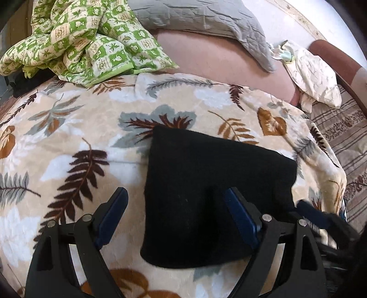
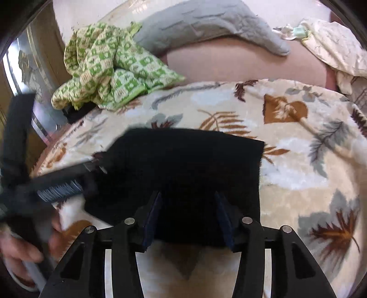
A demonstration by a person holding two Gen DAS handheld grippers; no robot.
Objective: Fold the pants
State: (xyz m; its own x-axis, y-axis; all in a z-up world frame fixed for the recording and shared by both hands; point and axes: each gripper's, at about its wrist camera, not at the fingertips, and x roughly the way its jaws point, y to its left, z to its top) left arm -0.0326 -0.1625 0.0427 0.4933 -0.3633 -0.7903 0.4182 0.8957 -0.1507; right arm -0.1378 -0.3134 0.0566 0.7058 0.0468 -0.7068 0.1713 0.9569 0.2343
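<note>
On the bed, spread over a leaf-patterned blanket (image 1: 75, 128), the black pants (image 1: 206, 194) lay folded into a compact, roughly square bundle near the front edge. Both tools hung just above it with their jaws spread wide and nothing between them: the left tool (image 1: 176, 220) had one blue-padded finger over the blanket beside the bundle's left edge and the other over the dark cloth, though whether that finger touched the fabric I could not tell. The right tool (image 2: 188, 217) straddled the near edge of the bundle, its fingers apart over the cloth and gripping nothing. From the right side's view the left tool appeared as a blur at the bundle's left corner, a bare hand (image 2: 20, 247) below it. Farther back a green checked quilt (image 1: 75, 36) sat crumpled beside a grey pillow (image 1: 206, 20), and a pale printed pillow (image 1: 314, 75) lay at the right. No container and no readable writing showed anywhere.
</note>
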